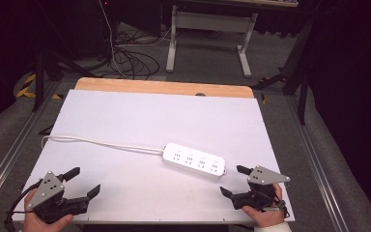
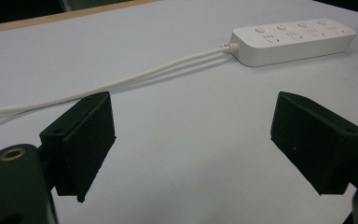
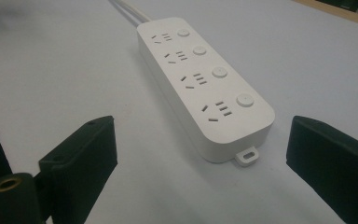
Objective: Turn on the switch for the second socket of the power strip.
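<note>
White power strip [image 1: 194, 160] flat mid-table [image 1: 125, 116], cord [image 1: 101, 143] trailing left — seemingly off table edge. Left gripper [image 1: 85, 182] at near-left corner, jaws apart, empty. Right gripper [image 1: 232, 180] just beside strip's right end — jaws apart, empty.

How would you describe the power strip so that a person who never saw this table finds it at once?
Look at the white table: right of its middle, nearer the right gripper, lies a flat white power strip. It has four sockets in a row, each with a round button, and a white cord runs from it toward the table's left edge.
</note>
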Motion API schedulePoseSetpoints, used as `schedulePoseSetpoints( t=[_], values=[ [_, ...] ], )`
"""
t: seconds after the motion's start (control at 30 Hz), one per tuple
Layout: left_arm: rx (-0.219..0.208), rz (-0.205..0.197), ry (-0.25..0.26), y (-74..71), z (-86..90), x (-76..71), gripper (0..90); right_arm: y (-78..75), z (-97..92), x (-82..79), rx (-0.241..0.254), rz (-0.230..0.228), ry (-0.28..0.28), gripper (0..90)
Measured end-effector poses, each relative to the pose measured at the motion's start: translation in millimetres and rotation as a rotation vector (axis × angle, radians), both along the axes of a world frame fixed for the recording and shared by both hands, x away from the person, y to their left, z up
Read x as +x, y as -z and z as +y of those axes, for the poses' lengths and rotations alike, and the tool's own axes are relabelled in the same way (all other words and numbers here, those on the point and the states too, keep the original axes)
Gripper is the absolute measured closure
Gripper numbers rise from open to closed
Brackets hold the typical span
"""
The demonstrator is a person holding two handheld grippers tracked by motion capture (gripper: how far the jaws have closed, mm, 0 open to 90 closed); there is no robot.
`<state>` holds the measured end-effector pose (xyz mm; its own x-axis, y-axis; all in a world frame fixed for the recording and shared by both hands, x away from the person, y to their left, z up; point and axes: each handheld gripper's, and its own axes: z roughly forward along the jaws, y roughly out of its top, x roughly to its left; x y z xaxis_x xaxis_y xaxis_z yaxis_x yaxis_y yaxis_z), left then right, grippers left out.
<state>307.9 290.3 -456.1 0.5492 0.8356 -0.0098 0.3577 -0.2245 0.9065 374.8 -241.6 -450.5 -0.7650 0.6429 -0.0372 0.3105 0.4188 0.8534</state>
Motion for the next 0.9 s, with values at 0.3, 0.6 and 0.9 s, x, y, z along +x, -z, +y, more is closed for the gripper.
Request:
schedulePoseSetpoints(
  t=[0.3, 0.6, 0.9],
  values=[
    [0.032, -0.007, -0.009, -0.3, -1.2, -0.3, 14.8, -1.2, -0.2, -1.9, -0.008, -0.023, -0.001, 11.1],
    [-0.018, 0.003, -0.005, -1.4, -0.4, -0.7, 13.7, -1.5, 1.0, -2.8, -0.013, -0.027, -0.002, 11.5],
    [0.005, -0.004, -0.015, -1.1, -0.7, -0.9, 14.3, -2.8, 1.6, -3.2, -0.023, -0.039, -0.002, 13.1]
  ],
)
